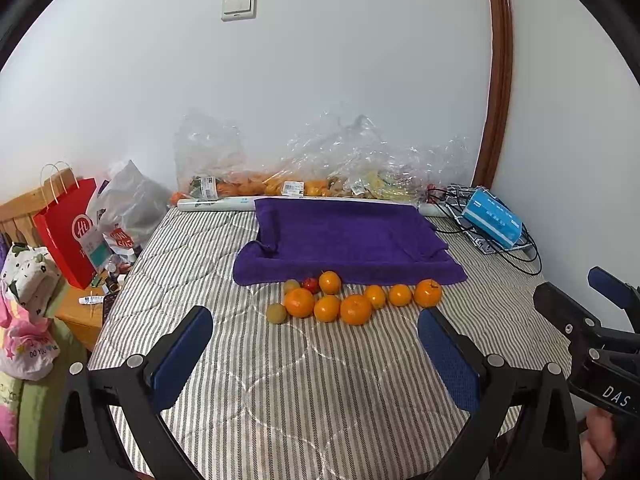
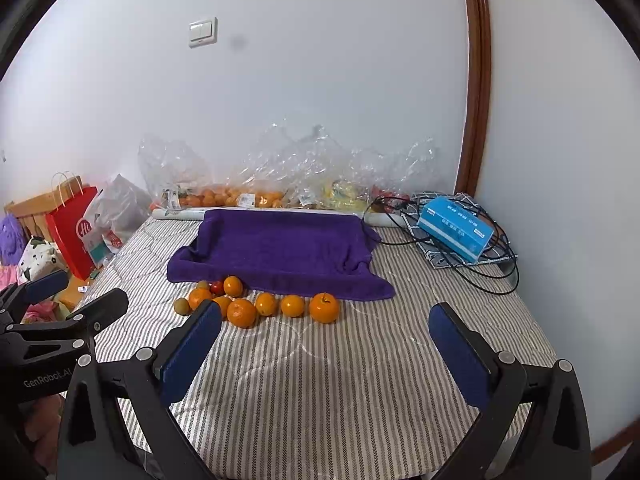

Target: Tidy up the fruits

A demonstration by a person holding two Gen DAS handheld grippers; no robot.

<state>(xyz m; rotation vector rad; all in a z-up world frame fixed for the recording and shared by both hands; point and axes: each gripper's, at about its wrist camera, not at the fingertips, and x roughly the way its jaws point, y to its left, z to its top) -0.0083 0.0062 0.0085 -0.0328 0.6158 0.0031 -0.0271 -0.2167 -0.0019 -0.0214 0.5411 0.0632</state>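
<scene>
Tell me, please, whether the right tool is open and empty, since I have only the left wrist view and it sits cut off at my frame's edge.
Observer: Yes. In the right wrist view the right tool is wide open, with nothing between its pads, only striped bedding.
Operator: Thank you. Which fruit is it lined up with?
Observer: The rightmost orange of the row lies ahead, roughly centred between its fingers, not yet touched.
Operator: Could you say what sits beyond the red paper bag at the far left?
Observer: A purple fluffy item shows there, left of the red paper bag; I cannot tell what it is.
</scene>
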